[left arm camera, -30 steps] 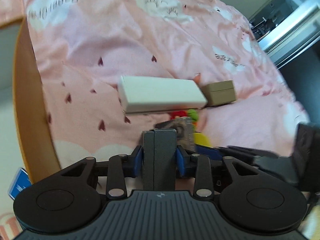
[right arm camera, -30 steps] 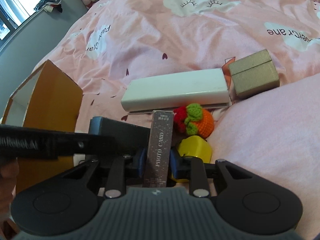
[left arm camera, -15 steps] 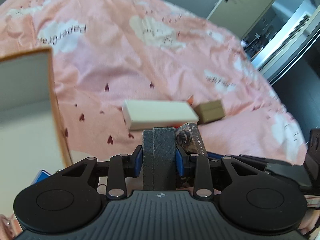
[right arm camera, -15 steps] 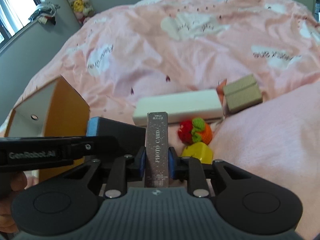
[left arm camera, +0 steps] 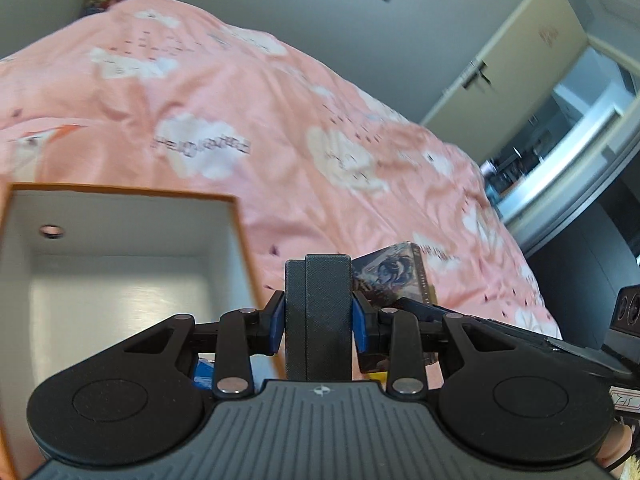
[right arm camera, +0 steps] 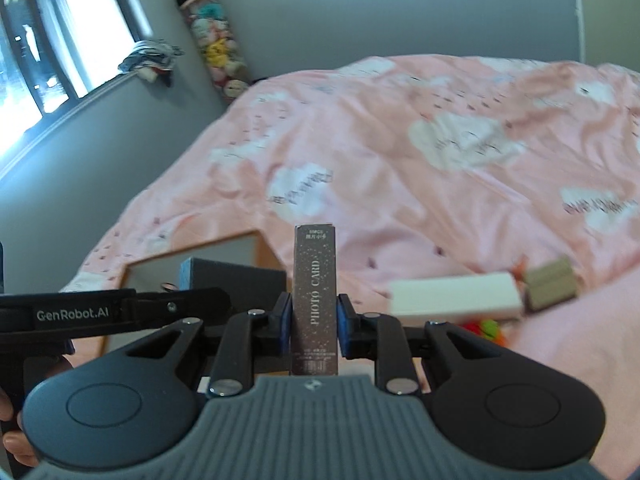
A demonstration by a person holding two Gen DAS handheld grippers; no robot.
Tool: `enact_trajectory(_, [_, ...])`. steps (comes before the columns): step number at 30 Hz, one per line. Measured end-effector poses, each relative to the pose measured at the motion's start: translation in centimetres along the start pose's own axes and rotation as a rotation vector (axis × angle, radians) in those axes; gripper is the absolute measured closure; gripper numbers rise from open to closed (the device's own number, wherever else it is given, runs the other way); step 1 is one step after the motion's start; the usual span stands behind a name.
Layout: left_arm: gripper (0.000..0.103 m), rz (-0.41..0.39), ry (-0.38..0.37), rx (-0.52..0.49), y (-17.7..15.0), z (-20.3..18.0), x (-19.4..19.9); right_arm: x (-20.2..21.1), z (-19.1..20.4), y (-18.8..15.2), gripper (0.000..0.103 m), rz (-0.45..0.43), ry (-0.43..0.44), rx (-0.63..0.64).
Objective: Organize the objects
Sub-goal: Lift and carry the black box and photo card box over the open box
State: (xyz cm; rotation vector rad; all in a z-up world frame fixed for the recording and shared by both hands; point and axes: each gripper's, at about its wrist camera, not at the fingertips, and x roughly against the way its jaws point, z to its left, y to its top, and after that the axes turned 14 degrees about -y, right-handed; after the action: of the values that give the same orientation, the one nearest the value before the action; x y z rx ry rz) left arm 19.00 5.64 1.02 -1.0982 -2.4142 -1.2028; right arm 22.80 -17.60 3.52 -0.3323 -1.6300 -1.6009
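Observation:
My left gripper (left arm camera: pixel 318 317) is shut on a dark grey textured box (left arm camera: pixel 318 292) and holds it upright in the air. Just left of it and below stands an open orange box (left arm camera: pixel 240 240) with a white inside that shows nothing in it. My right gripper (right arm camera: pixel 314 320) is shut on a slim brown box (right arm camera: pixel 315 280) printed PHOTO CARD, also off the bed. In the right wrist view the grey box (right arm camera: pixel 240 280) hangs over the orange box (right arm camera: pixel 264 252). A long white box (right arm camera: pixel 456 294), a tan box (right arm camera: pixel 552 282) and a knitted toy (right arm camera: pixel 484 326) lie on the bed.
A pink quilt with white clouds (right arm camera: pixel 400 160) covers the bed under everything. Grey walls, a window (right arm camera: pixel 40 60) and a column of soft toys (right arm camera: pixel 212 36) stand beyond it. A pale door (left arm camera: pixel 508 68) shows on the far right. A hand (right arm camera: pixel 16 448) grips the left handle.
Both grippers have risen and tipped upward with their boxes still gripped. The orange box's white inside has come into the left wrist view. The objects on the bed now sit lower and smaller.

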Motion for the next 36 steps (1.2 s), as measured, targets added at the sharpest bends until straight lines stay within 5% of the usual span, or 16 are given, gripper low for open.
enact_trajectory(10, [0.065, 0.011, 0.132, 0.068, 0.7, 6.1, 2.7, -3.6, 7.2, 0.2, 0.079, 0.094, 0.095, 0.064])
enact_trajectory(22, [0.065, 0.115, 0.295, 0.008, -1.6, 10.1, 1.1, -10.1, 12.9, -2.3, 0.079, 0.202, 0.017, 0.201])
enact_trajectory(36, [0.065, 0.114, 0.22, 0.017, -1.2, 11.0, 1.8, -11.9, 14.0, -2.3, 0.079, 0.222, -0.016, 0.206])
